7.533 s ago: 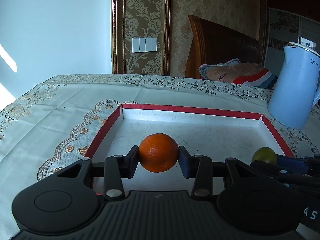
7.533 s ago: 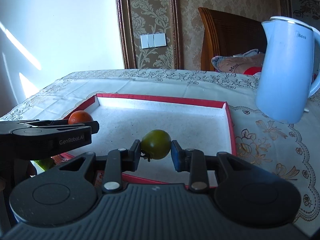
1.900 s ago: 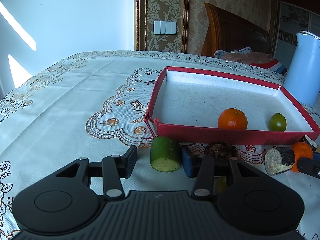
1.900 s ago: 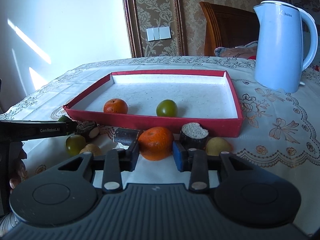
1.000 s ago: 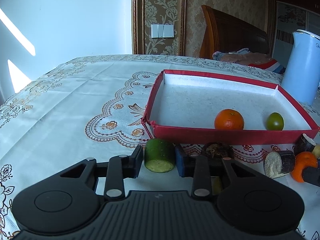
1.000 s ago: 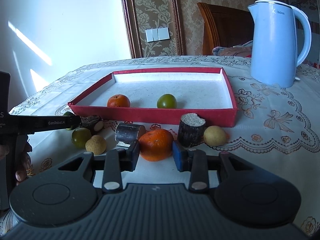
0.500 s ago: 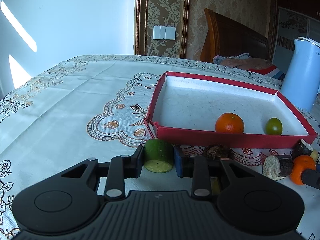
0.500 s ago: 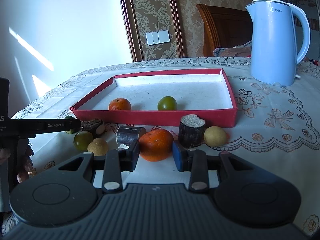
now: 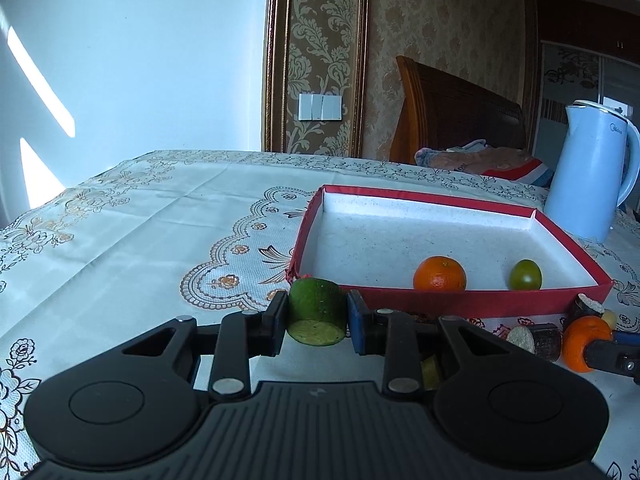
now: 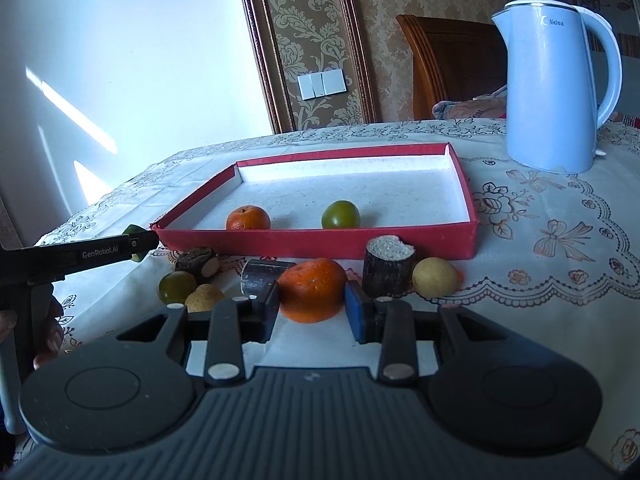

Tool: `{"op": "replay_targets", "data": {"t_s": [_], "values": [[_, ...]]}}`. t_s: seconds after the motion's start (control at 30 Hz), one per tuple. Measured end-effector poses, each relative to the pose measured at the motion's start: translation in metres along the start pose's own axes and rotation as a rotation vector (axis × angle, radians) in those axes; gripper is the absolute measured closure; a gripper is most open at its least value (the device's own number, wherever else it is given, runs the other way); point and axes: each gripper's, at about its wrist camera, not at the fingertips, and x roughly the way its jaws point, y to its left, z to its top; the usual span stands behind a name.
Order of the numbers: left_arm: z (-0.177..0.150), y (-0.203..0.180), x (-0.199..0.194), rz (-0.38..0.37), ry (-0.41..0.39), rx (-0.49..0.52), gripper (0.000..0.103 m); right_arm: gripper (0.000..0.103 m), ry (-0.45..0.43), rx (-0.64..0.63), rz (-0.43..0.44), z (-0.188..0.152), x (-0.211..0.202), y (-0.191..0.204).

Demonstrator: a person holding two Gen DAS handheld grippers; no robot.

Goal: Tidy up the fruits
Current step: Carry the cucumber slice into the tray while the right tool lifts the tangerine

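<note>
Two fruits already lie in the red tray (image 10: 464, 184). My left hand-held gripper (image 9: 317, 322) clamps a green cucumber chunk (image 9: 317, 312) at the tray's near-left corner; my right hand-held gripper (image 10: 311, 307) pinches a tangerine (image 10: 312, 289) just before the tray's near wall. I worry either load clips that wall if carried too low and rolls across the counter (image 10: 560, 240).

Embroidered cloth tablecloth (image 9: 140, 220); glossy plastic kettle (image 10: 556, 92); matt red tray (image 10: 320, 242)
</note>
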Motion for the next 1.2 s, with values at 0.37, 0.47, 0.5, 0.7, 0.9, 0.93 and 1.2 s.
{"op": "replay_targets", "data": {"t_s": [0.37,0.47,0.5,0.7,0.9,0.93,1.2], "values": [[0.019,-0.015,0.004,-0.018,-0.010,0.004,0.073,0.069,-0.051,-0.044,-0.004,0.031,-0.002,0.001],[0.031,-0.025,0.005,-0.029,-0.027,0.016,0.073,0.069,-0.072,-0.056,-0.021,0.042,-0.001,-0.001],[0.035,-0.028,0.006,-0.028,-0.033,0.022,0.073,0.069,-0.071,-0.056,-0.022,0.046,0.000,-0.004],[0.046,-0.041,0.027,-0.010,-0.022,0.037,0.073,0.085,-0.060,-0.054,-0.076,0.066,0.015,-0.022],[0.042,-0.042,0.053,0.001,0.045,0.033,0.073,0.090,-0.020,-0.040,-0.105,0.070,0.037,-0.039],[0.042,-0.042,0.056,0.006,0.053,0.033,0.073,0.090,-0.023,-0.033,-0.104,0.069,0.038,-0.042],[0.036,-0.043,0.073,0.018,0.102,0.036,0.073,0.090,-0.029,-0.030,-0.101,0.065,0.046,-0.046]]}}
